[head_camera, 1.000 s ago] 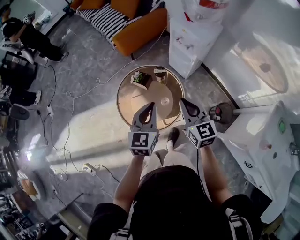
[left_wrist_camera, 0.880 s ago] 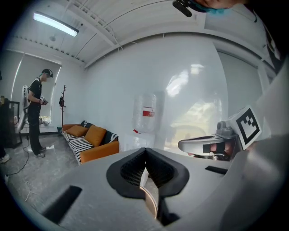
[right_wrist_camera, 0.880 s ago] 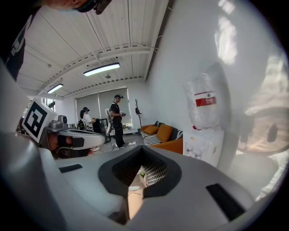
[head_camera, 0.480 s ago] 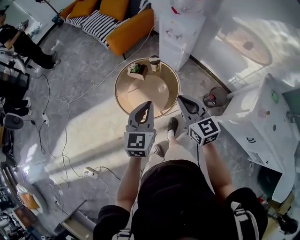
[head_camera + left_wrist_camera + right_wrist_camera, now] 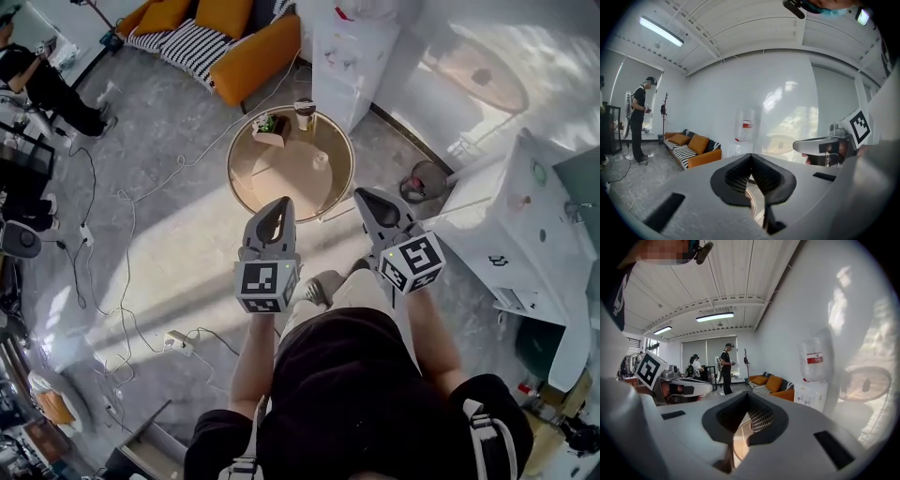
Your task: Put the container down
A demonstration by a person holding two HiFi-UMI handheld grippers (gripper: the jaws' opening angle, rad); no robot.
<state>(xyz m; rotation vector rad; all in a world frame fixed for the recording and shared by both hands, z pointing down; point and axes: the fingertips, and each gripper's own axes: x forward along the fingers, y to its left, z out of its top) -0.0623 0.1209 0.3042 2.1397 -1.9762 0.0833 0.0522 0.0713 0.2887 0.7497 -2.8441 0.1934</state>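
A round wooden table (image 5: 281,192) stands on the grey floor ahead of me. A lidded cup (image 5: 303,112) stands at its far rim, beside a small planter box (image 5: 269,126); a small white object (image 5: 321,159) sits near the middle. My left gripper (image 5: 274,204) hangs over the table's near edge, shut and with nothing in it. My right gripper (image 5: 367,197) is level with it just off the table's right side, also shut and bare. In the left gripper view the left gripper (image 5: 751,157) shows its pads meeting. The right gripper (image 5: 746,397) looks the same in its own view.
A white water dispenser (image 5: 352,52) stands behind the table and an orange sofa (image 5: 225,42) with striped cushions lies at the back left. A white machine (image 5: 525,234) is at the right. Cables and a power strip (image 5: 178,342) trail over the floor at the left. Another person (image 5: 42,80) stands far left.
Both grippers have risen and drawn back together, so the table now sits further off and higher in the head view. Their jaws stayed shut.
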